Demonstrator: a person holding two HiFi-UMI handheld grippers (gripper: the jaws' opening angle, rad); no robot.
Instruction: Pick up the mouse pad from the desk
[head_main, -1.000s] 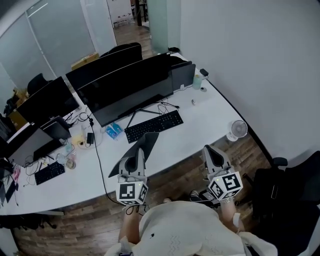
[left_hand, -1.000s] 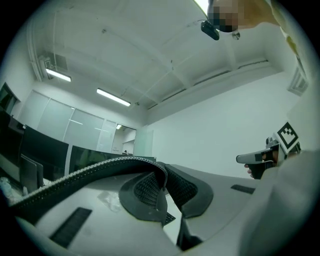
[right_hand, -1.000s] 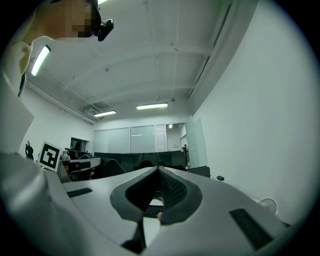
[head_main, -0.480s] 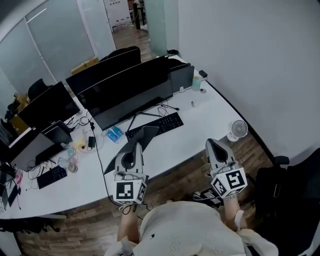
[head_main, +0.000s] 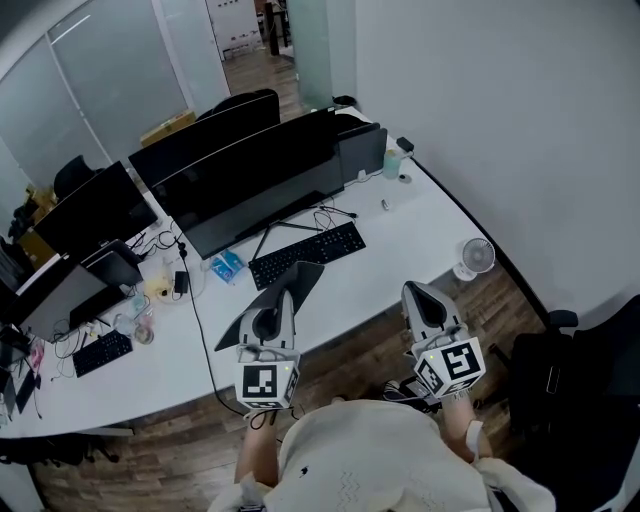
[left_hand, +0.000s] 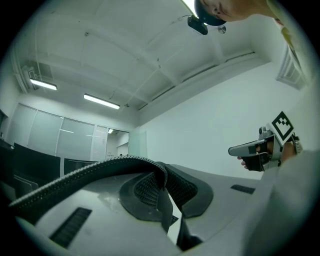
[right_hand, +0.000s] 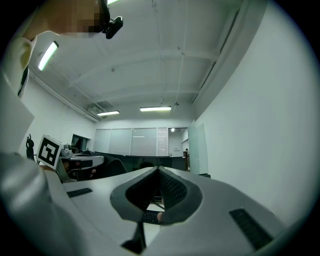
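Now, surface: long white desk (head_main: 400, 240), black monitors (head_main: 250, 180), black keyboard (head_main: 307, 253), small white fan (head_main: 473, 258) near the right end.
Room: glass partitions (head_main: 90, 80) at the back, plain white wall (head_main: 520, 120) on the right, wood floor (head_main: 370, 350).
Mouse pad: thin black mouse pad (head_main: 300, 275), lifted off the desk, tilted over the front edge.
Left gripper (head_main: 283, 298): clamped narrow on the pad's edge.
Right gripper (head_main: 412, 290): jaws together, nothing between, off the desk's front edge.
Open room: bare desktop right of the keyboard.
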